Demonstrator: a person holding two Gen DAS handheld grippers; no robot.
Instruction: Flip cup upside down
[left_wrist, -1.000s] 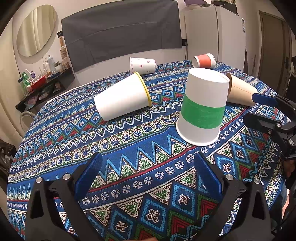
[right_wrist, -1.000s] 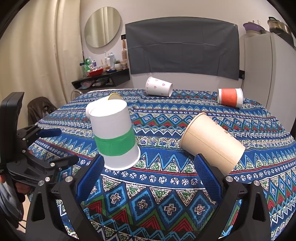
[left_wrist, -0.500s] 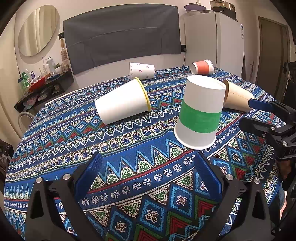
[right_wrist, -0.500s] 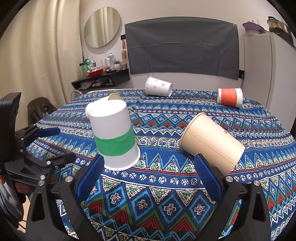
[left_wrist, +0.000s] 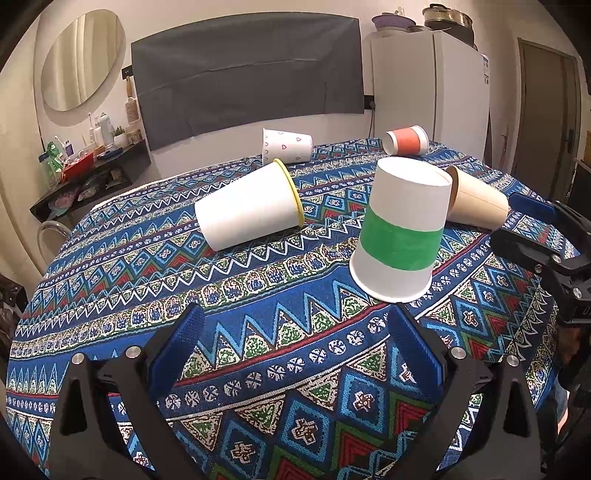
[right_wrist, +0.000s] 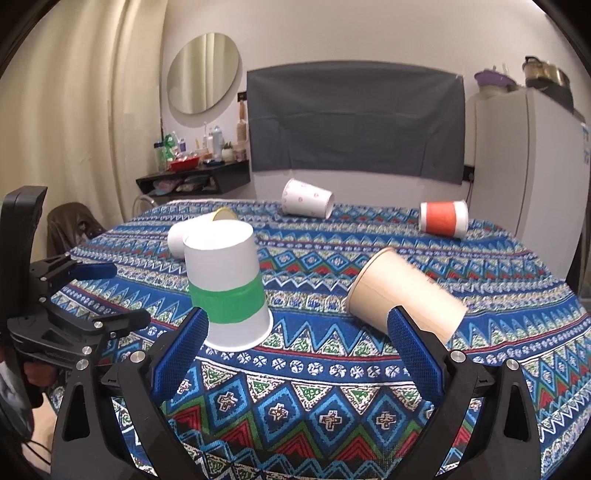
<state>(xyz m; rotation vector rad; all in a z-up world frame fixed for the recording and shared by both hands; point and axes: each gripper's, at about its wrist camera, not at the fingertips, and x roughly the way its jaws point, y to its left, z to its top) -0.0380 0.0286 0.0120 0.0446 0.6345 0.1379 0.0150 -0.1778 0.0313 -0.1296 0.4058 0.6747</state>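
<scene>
Cup w/ green band (left_wrist: 400, 229) sits rim-down on table (left_wrist: 110, 266), centre-right of frame, unmoved; both tongs (left_wrist: 295, 350) (right_wrist: 295, 350) wide, empty, now pulled back — flip looks done.

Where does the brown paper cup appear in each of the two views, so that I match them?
Left wrist view: the brown cup lies on its side at right, mostly behind the green-banded cup.
Right wrist view: the brown cup lies right of centre, just beyond the right tongs.
Shared landmark: the orange cup at the far edge.
</scene>
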